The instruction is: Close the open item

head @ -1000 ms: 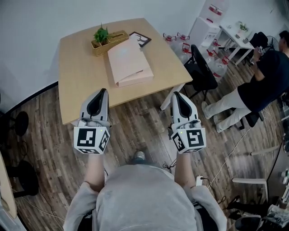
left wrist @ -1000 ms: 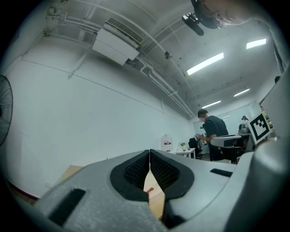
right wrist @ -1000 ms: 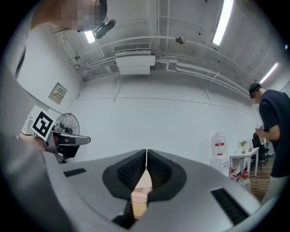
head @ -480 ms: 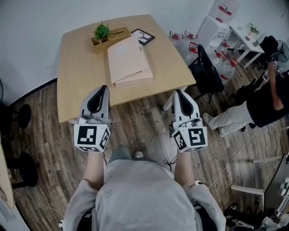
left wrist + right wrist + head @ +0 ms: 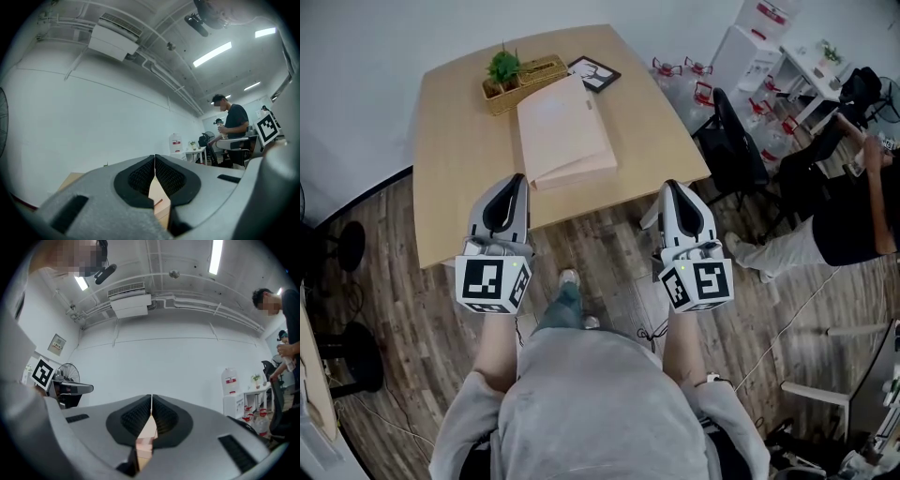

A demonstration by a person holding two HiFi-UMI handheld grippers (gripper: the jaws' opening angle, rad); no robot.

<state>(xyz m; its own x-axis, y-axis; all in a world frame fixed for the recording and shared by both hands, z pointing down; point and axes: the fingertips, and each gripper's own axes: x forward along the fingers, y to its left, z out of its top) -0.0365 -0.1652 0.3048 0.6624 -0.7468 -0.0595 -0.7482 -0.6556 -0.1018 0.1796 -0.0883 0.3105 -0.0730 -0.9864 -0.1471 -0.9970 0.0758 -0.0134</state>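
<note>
We stand short of desk (image 5: 455, 159), nothing done yet. Pink case (image 5: 564, 136) lies mid-desk, lid ajar. Left hand-held gripper (image 5: 513, 183) and right hand-held gripper (image 5: 674, 187) both closed, empty, well apart from case. Closing all ahead.

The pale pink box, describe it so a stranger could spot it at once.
Start at the light wooden table by the white wall. Near its middle lies the pale pink flat box, next to the woven planter with a green plant and the small black frame. Nothing else there is pink or as big.

White wall (image 5: 356, 66), wooden floor (image 5: 380, 253)
</note>
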